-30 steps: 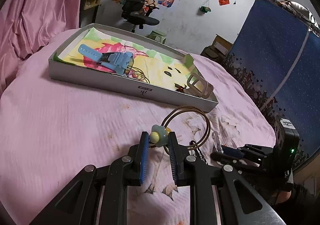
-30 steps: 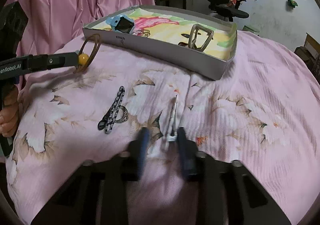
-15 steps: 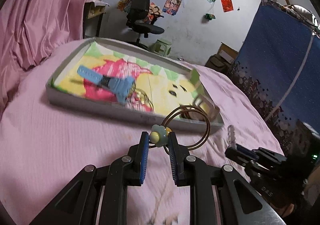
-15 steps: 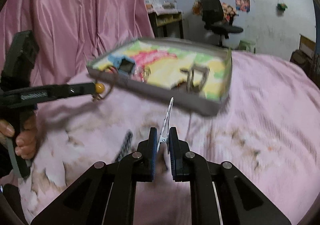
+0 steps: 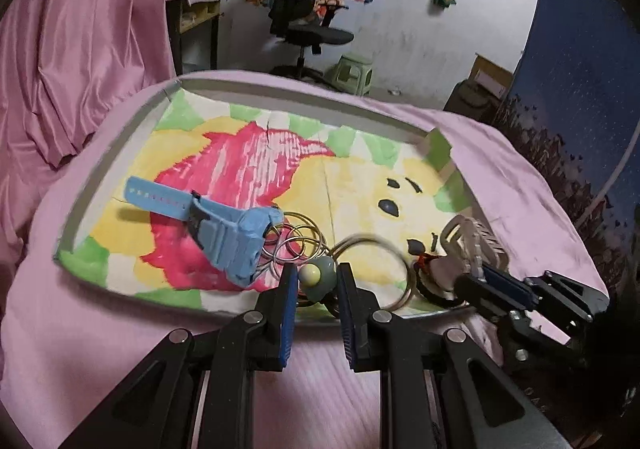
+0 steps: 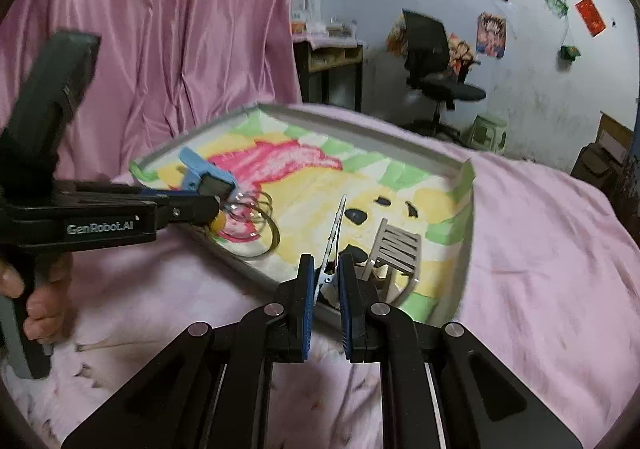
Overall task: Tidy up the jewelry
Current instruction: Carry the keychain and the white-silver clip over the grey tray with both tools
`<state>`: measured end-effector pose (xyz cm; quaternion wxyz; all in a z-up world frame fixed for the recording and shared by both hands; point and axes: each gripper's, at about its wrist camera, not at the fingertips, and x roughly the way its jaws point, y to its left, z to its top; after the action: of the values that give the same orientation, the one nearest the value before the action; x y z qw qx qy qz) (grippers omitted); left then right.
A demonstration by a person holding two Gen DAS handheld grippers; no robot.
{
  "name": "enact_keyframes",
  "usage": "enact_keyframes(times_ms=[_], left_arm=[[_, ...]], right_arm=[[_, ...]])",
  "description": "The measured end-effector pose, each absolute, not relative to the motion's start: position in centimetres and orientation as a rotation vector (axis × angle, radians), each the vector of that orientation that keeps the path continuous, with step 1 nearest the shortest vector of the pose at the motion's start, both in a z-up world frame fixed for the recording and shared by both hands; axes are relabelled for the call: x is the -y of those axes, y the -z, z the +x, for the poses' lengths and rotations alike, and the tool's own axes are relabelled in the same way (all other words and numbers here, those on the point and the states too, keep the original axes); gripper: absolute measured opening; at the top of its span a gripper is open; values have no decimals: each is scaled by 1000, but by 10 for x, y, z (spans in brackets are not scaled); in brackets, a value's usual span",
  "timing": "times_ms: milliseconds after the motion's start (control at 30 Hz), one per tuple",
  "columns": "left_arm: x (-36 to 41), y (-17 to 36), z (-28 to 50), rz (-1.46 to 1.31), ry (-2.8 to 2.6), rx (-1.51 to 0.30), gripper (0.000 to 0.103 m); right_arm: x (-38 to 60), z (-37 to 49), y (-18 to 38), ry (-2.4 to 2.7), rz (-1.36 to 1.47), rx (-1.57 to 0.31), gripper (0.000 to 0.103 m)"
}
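Note:
My left gripper (image 5: 318,281) is shut on a hair tie with a green and yellow flower charm (image 5: 318,276); its brown loop (image 5: 394,269) hangs over the near rim of the grey tray (image 5: 120,153). My right gripper (image 6: 326,281) is shut on a silver hair clip (image 6: 336,237) that points up over the tray's near right corner (image 6: 466,249). In the tray lie a blue watch (image 5: 208,223), thin metal bangles (image 5: 294,243) and a beige claw clip (image 6: 394,249). The left gripper also shows in the right wrist view (image 6: 212,209).
The tray has a bright painted lining and sits on a pink bedspread (image 5: 100,349). A pink curtain (image 6: 160,29) hangs at the left. A black office chair (image 5: 304,25) and a desk stand behind. A blue panel (image 5: 580,69) is at the right.
Both grippers have moved forward with their items, from above the bedspread to over the tray's near edge. The hair clip was lifted off the bedspread a second ago.

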<state>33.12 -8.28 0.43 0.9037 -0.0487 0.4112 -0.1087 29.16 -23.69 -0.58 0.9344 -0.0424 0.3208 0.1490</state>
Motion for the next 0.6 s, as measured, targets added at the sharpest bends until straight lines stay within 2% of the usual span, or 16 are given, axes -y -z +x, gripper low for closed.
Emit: enact_keyframes(times_ms=[167,400,467,533,600], left_arm=[[85,4,340,-103,226,-871,19],[82,3,338,-133,242,-859,19],[77,2,334,-159,248,-849,19],[74,0,331,-174,249,-839,19],[70,-2,325,-187,248,-827,19]], right_arm=[[229,311,18,-318,-95,-738,11],[233,310,20,-322,-57,-755,12],[235,308,20,-310,-52,-743,17],[238,304,17,-307,-47,-721,34],[239,297,13,-302,-42,-695,36]])
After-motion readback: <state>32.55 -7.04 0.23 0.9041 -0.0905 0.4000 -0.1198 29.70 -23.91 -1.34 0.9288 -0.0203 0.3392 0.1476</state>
